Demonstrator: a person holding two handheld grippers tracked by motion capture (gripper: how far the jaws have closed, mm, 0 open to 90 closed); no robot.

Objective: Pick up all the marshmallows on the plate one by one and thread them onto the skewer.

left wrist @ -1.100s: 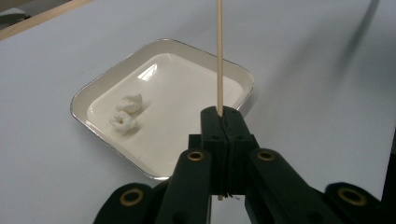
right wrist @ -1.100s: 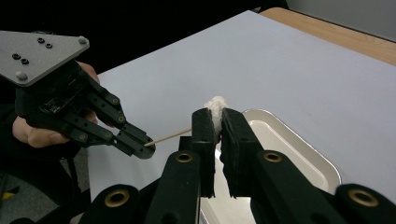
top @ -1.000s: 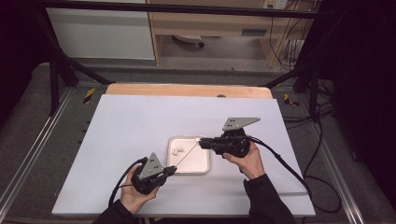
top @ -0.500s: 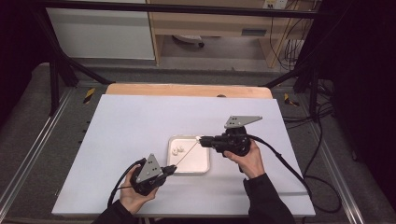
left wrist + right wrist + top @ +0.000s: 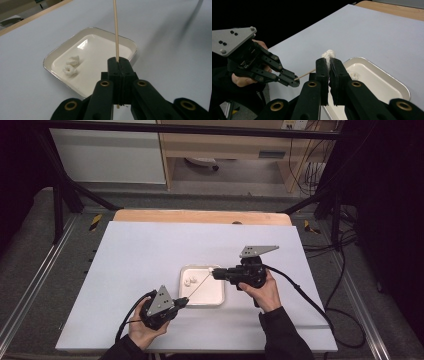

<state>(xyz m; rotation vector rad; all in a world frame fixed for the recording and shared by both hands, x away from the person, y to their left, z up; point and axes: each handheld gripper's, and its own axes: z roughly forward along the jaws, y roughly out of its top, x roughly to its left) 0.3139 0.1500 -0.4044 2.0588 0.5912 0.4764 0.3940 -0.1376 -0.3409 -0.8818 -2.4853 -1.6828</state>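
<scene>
Skewer (image 5: 115, 27) meets white lump (image 5: 328, 54) above the shallow white tray (image 5: 216, 300) at the middle of the pale tabletop (image 5: 140, 255). We see the left gripper (image 5: 119, 65) with its fingers pressed shut on the thin wooden stick near its lower end, the shaft running up and away toward the right gripper (image 5: 329, 65). That one has its fingers clamped on a small white lump, soft and crumpled like cotton or dough, which pokes out above the tips. Two more such pieces (image 5: 71, 65) lie close together in the tray, on the side toward the person's left.

We judge the stick to be light and stiff but easily snapped, so a hold low on the shaft, as here, leaves its length free. The lump looks feather-light and yielding; a squeeze across its middle would flatten it, so a gentle pinch at one edge seems wiser, leaving the bulk exposed for the point.
</scene>
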